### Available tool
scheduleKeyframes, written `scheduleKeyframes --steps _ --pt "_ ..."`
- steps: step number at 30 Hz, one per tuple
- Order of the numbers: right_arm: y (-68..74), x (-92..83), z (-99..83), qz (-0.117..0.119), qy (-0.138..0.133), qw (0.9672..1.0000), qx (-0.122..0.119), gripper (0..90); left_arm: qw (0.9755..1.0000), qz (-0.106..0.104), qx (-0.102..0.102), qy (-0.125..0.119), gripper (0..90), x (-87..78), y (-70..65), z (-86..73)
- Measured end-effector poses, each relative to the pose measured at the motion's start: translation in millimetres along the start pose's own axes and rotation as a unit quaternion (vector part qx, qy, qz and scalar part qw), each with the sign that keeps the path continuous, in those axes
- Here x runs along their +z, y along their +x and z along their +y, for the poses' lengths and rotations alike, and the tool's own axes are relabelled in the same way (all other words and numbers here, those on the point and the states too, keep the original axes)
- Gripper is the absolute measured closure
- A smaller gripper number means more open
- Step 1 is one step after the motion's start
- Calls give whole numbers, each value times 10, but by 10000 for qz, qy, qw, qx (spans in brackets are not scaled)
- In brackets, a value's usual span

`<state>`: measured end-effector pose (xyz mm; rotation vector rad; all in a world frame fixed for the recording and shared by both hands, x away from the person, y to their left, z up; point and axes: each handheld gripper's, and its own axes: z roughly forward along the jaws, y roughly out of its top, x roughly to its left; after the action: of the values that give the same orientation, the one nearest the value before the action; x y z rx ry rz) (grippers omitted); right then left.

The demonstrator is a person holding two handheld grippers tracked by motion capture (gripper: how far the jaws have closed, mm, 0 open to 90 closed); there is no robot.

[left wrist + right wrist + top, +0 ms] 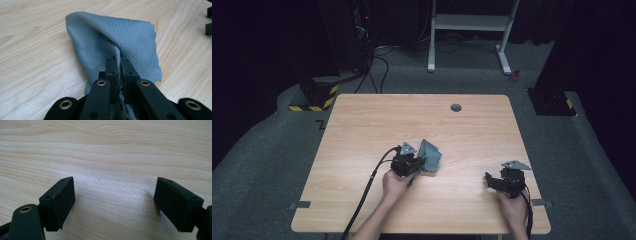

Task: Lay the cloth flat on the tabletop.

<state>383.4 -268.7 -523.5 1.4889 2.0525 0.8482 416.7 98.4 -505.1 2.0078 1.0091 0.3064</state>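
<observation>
One grey cloth (105, 42), pinched by one of two tongs (117, 62).

From my remote station I note a light wooden table (362, 115) with a round grommet (456, 107) near its far edge, standing on grey carpet (272, 150). Beyond it stands a white metal frame (469, 22). Yellow-black hazard-striped blocks (314, 97) sit at the left, cables (379, 65) trail across the floor, and the surroundings are dark.
</observation>
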Motion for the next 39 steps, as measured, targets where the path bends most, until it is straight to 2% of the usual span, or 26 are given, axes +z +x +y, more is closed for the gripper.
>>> scheduleKeyframes --steps 5,10,16,21,24,26,28,30,31,33,34,36,37,39 --pt "0 0 0 0 0 10000 0 171 9998 -117 128 -13 863 75 -127 52" --pt "0 0 0 0 0 10000 0 171 9996 -237 153 19 863 156 -215 59" --pt "0 0 0 -1 0 10000 1 172 9993 -274 225 128 854 226 -249 32" --pt "-2 -4 -1 -16 -20 10000 -2 200 9991 -275 283 167 775 222 -262 6" --pt "11 -12 -4 31 -50 10000 -43 264 9993 -261 211 155 646 164 -265 -34" --pt "41 -30 -14 33 -128 9999 -51 404 9995 -139 261 105 580 89 -277 -77" --pt "63 -20 -1 110 -183 9996 -174 459 9992 19 380 101 538 -47 -294 -154" --pt "69 -14 6 141 -182 9995 -205 484 9993 28 363 95 520 -94 -299 -185" --pt "112 -12 28 161 -155 9993 -292 551 9993 43 355 75 519 -136 -300 -218" --pt "151 -15 40 191 -130 9990 -383 557 9994 66 327 64 517 -198 -308 -293" --pt "265 -27 72 444 -197 9972 -574 577 9993 83 340 116 519 -225 -323 -349" --pt "368 -53 102 636 -299 9949 -721 604 9991 81 400 129 544 -233 -346 -403" --pt "450 -73 136 857 -387 9920 -840 617 9990 91 431 121 552 -232 -356 -416" --pt "574 -83 185 1129 -448 9878 -972 637 9988 106 456 106 584 -220 -389 -448"
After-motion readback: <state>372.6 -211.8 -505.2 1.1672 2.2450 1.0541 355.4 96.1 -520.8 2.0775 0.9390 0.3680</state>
